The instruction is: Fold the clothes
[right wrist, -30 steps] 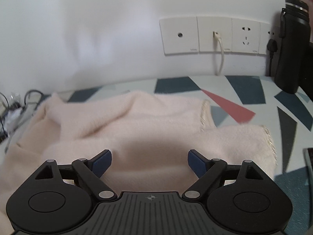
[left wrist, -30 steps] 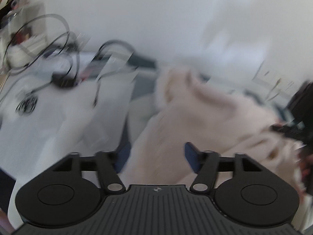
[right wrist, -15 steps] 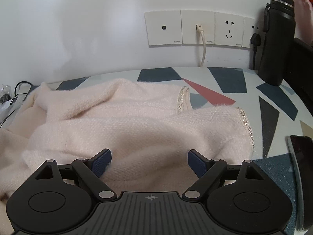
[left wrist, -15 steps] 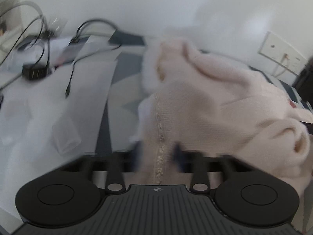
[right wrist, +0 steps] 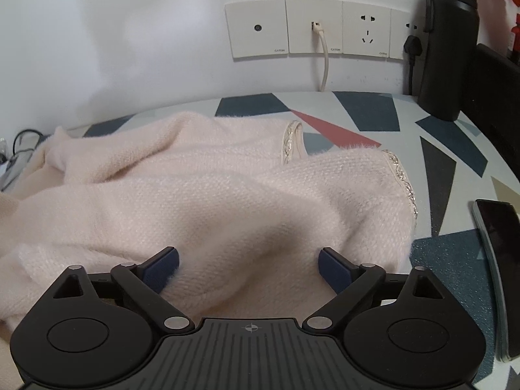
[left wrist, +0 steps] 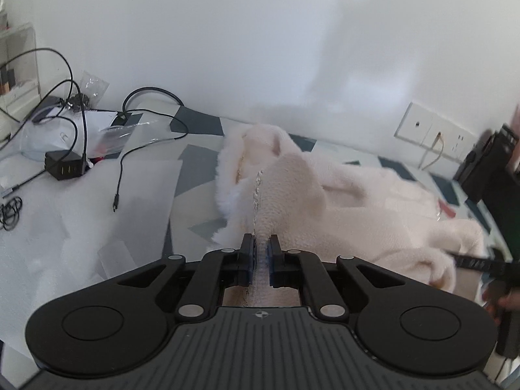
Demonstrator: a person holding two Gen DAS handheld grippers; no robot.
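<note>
Sweater [left wrist: 341,195]: fluffy pale pink knit, beaded trim, heaped on the patterned table [right wrist: 367,110]. Its trimmed edge is clamped by the left gripper [left wrist: 260,255]. Right gripper [right wrist: 248,265] is held wide open, empty, above the knit.

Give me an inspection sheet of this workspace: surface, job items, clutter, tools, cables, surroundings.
Surface: table top with a blue, grey and red geometric pattern; white sheets cover its left part.
Job's things: fluffy pale pink knitted sweater with silver trim, lying crumpled, not folded.
Clutter: dark smartphone at the table's right edge; tall black flask by the wall; clear plastic bags.
Grippers: left tool shut on the sweater's trimmed edge; right tool open above the sweater.
Cables: black cables and a black charger block on the left; white cable plugged into the wall.
Surroundings: white wall with a row of socket plates.
</note>
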